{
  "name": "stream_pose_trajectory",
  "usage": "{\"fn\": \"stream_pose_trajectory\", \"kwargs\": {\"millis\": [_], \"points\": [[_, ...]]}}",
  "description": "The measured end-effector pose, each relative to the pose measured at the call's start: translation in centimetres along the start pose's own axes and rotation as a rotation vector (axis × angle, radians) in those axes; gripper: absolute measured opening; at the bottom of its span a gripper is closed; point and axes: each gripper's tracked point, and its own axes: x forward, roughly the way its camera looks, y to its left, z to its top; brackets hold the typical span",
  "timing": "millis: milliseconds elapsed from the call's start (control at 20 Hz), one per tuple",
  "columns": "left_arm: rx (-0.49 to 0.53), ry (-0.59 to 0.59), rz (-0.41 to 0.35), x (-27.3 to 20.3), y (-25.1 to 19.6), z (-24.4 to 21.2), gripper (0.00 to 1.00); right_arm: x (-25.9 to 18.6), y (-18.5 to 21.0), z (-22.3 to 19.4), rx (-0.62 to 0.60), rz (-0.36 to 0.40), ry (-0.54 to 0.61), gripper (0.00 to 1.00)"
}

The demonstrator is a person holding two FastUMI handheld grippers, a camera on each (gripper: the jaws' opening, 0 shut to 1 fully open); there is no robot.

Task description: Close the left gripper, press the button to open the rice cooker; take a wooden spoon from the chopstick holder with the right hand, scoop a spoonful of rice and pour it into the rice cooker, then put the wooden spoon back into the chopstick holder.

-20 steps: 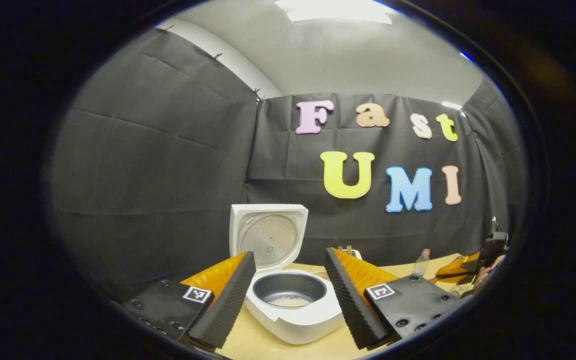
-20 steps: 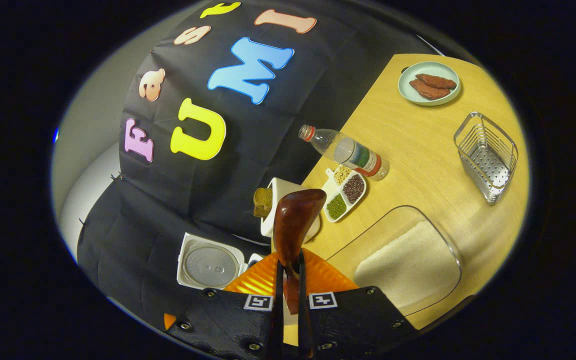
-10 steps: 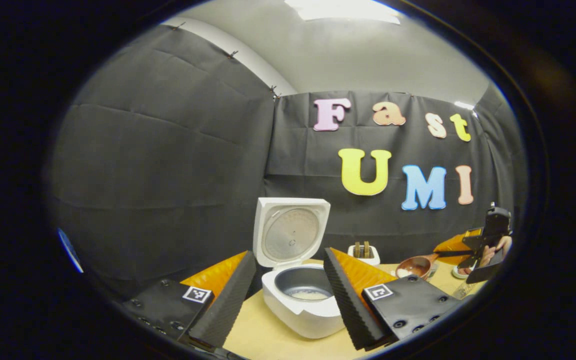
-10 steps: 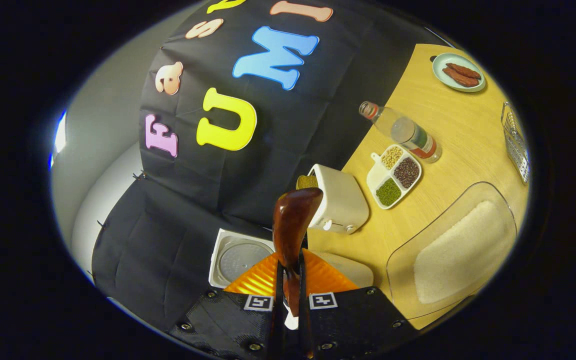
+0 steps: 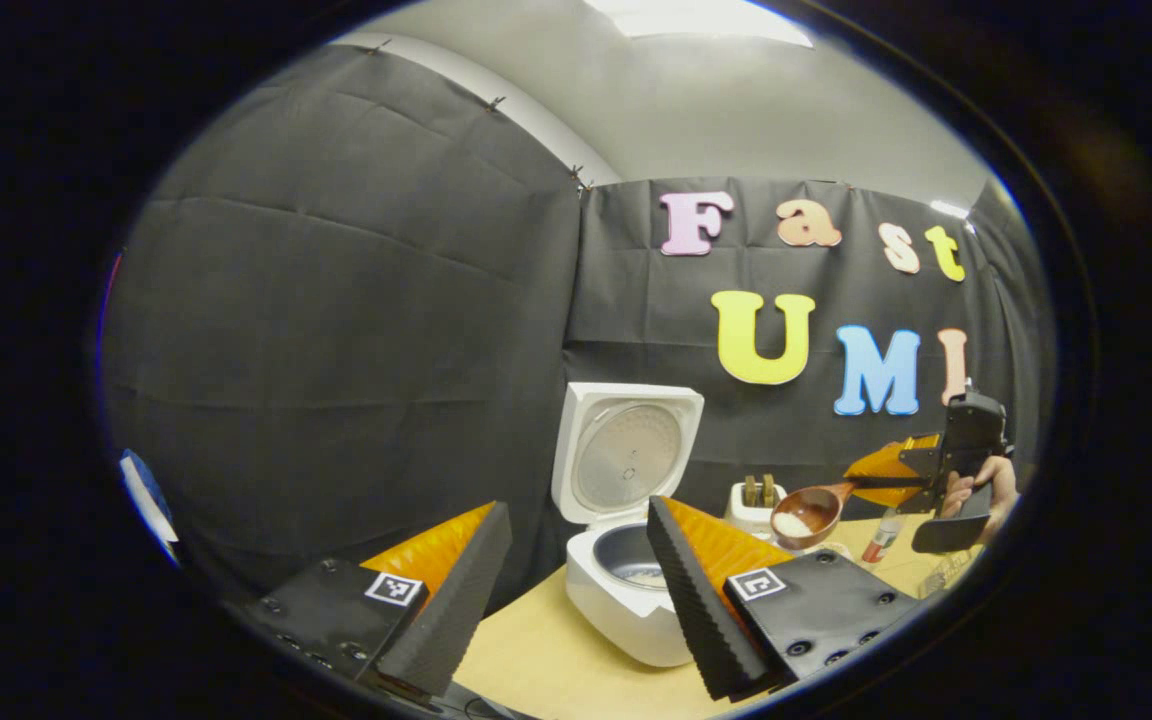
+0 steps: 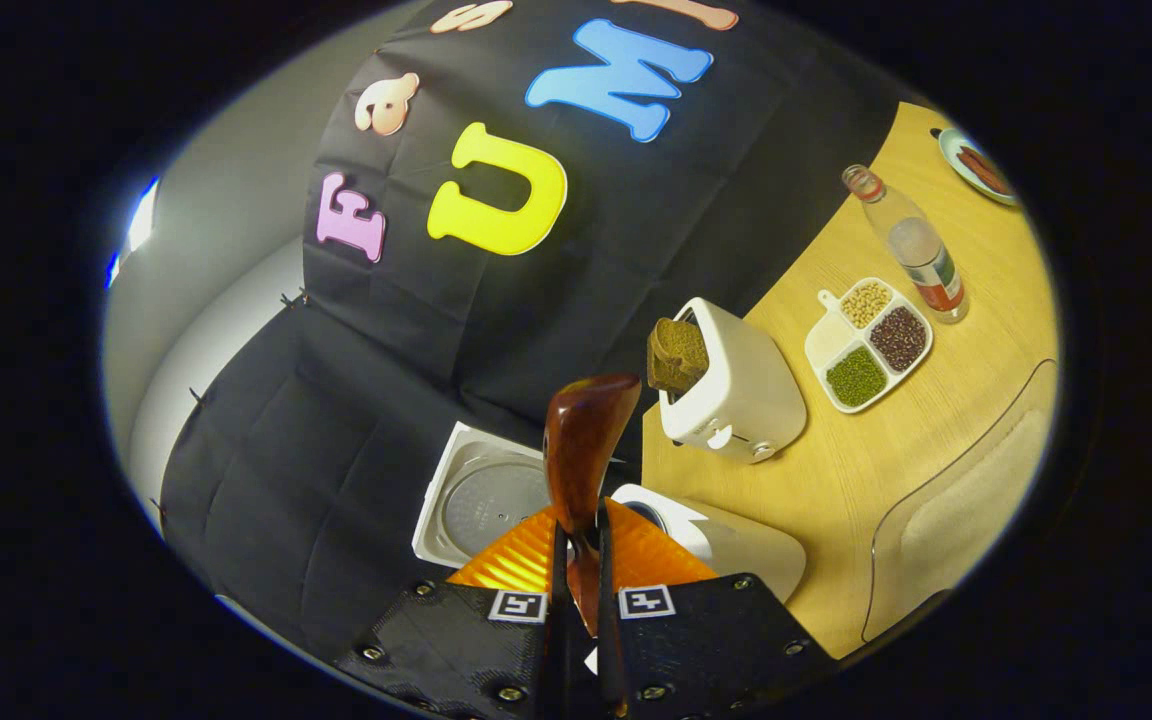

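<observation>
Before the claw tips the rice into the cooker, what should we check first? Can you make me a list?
1. Rice cooker lid open: ok, it stands upright behind the pot.
2. Rice in the wooden spoon: ok, a white heap sits in the bowl.
3. Right claw shut on the spoon handle: ok, both fingers press on it.
4. Spoon over the pot: not ok, in the left gripper view it hangs to the cooker's right, near the toaster.
5. Left claw out of the way: cannot tell; it is open, with the pot showing between its fingers.
6. Spoon level: ok, no rice seen falling.
</observation>
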Motion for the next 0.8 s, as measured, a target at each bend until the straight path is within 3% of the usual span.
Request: {"fn": "stream_pose_trajectory", "kwargs": {"millis": [500,800], "points": [[0.002,0.026,0.067,-0.8,3.0,-1.7,0.95,8.0,1.0,-3.8,-0.257,-0.027,0.076,0.11],[0.013,0.029,0.082,-1.3,4.0,-1.8,0.95,11.1,0.8,-6.5,-0.508,-0.068,0.116,0.12]]}}
